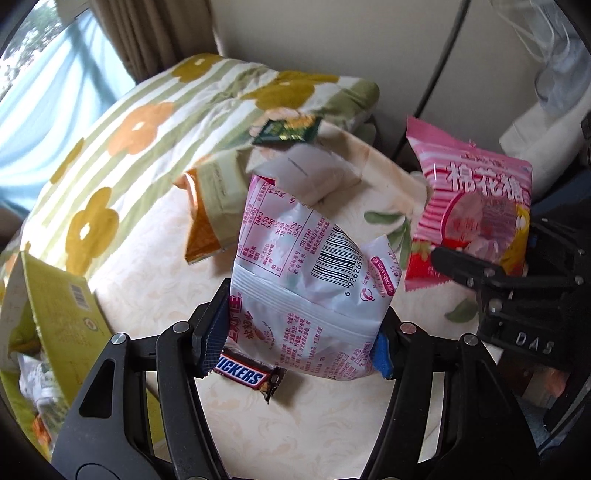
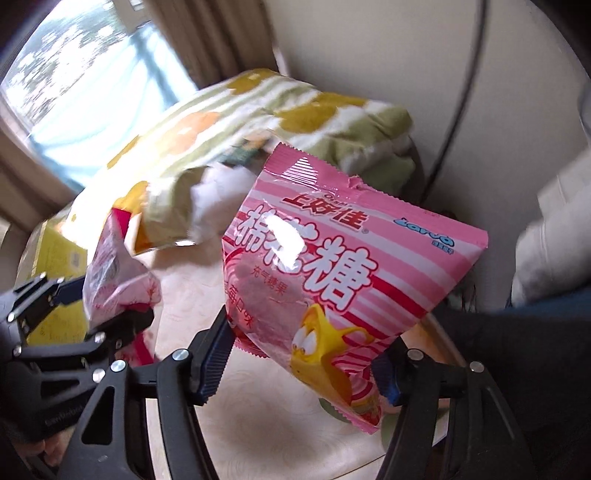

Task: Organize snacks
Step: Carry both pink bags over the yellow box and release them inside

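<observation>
- The left gripper (image 1: pixel 301 332) is clenched on a pale pink-and-white snack bag (image 1: pixel 314 288), its blue pads (image 1: pixel 212 343) pressing the bag's lower sides; the bag's back faces the camera, with a barcode and a nutrition table showing.
- That bag hangs in the air above a round table (image 1: pixel 288 443) with a cream patterned cover.
- The right gripper (image 2: pixel 299 365) grasps a pink striped marshmallow bag (image 2: pixel 343 280) by its lower end, with the pads squeezing both sides; the bag's front faces the camera, tilted, with a yellow cartoon figure near the bottom.
- In the left wrist view the same marshmallow bag (image 1: pixel 476 210) sits to the right of the pale bag, apart from it, with the right gripper's black finger (image 1: pixel 461 264) across its lower edge.
- A Snickers bar (image 1: pixel 247 374) lies on the table, partly hidden behind the left gripper's left pad and the pale bag.
- An orange-and-green packet (image 1: pixel 207 221) lies farther back on the table, and a small dark green packet (image 1: pixel 288 131) rests on a folded blanket with yellow and orange flowers (image 1: pixel 147 140).
- A yellow-green cardboard box (image 1: pixel 62 314) stands open at the table's left edge, with wrappers inside it.
- A curtain (image 1: pixel 147 33) and a window (image 1: pixel 44 92) fill the upper left.
</observation>
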The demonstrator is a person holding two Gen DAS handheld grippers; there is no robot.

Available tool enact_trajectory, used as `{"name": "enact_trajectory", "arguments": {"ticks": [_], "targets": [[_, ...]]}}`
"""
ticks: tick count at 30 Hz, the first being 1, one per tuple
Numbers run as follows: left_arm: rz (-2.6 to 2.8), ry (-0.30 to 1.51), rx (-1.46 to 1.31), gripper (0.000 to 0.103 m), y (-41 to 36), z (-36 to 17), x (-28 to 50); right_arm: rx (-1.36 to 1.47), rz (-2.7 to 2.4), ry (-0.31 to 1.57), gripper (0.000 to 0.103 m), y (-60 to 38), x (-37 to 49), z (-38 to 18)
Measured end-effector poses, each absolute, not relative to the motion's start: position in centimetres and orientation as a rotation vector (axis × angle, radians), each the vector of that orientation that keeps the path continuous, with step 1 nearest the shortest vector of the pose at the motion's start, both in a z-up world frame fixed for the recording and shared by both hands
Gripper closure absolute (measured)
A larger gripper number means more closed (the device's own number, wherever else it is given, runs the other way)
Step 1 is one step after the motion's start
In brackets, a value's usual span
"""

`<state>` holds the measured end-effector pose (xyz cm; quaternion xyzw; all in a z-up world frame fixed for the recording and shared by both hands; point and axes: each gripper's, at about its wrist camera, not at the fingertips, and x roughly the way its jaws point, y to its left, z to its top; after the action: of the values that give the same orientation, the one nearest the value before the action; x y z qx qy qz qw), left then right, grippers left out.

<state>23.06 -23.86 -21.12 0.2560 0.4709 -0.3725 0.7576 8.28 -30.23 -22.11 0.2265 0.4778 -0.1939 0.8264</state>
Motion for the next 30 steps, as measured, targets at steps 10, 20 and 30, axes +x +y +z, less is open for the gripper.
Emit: {"name": "enact_trajectory", "arguments": {"ticks": [10, 20, 30], "targets": [[-0.597, 0.979, 0.248, 0.043, -17.7, -13.4, 27.0, 0.243, -0.153, 0.928, 0.041, -28.3, 12.8, -14.9], [-0.312, 0.908, 0.105, 0.043, -4.0, -8.7, 31.0, 0.143, 0.117, 0.838, 0.041, -20.3, 19.3, -10.6], [-0.165, 1.021, 0.072, 0.043, 8.3, -11.6, 34.3, 0.104, 0.284, 0.856, 0.041, -9.8, 24.3, -10.8]]}}
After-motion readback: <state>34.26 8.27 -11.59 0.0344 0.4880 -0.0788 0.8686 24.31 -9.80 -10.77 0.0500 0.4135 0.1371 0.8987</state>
